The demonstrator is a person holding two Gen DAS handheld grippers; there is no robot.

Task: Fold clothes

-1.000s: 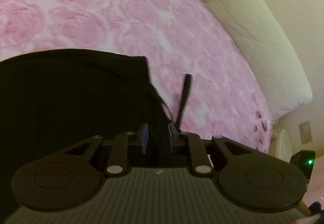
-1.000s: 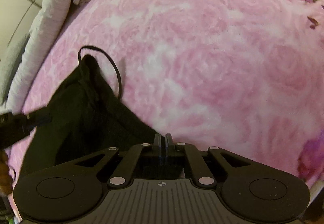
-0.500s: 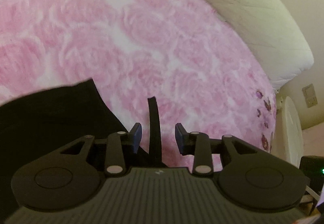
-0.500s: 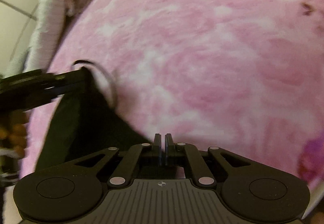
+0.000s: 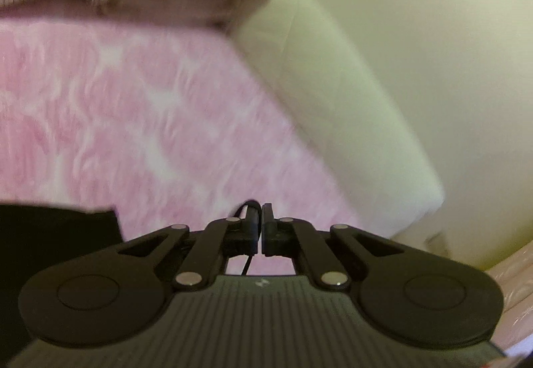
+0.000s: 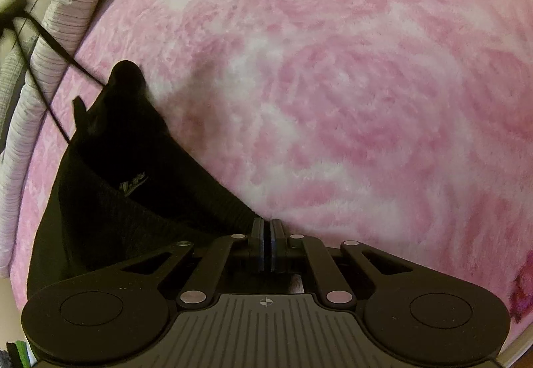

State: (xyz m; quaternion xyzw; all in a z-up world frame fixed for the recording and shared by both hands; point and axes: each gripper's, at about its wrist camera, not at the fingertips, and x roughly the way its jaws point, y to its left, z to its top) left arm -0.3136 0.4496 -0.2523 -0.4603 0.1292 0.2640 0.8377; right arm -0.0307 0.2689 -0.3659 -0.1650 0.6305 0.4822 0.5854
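Left wrist view: left gripper [image 5: 260,221] has its fingers pinched together on a thin black strap [image 5: 249,206] – a cord of it trails down between the linkage. Frame is motion-blurred. It points across the pink blanket [image 5: 140,121] toward the cream pillow [image 5: 333,108]; a corner of the black garment [image 5: 56,231] shows low left.

Right wrist view: right gripper [image 6: 266,244] is clamped tight on the garment's near edge, held low over the blanket and angled down. The garment lies bunched along the blanket's left side, the strap stretched taut up and left out of frame.

Judgement – to do this well, keep the right clamp fixed as anchor, pull the strap only until the fabric flattens, no yanking; the thin strap could slip out.
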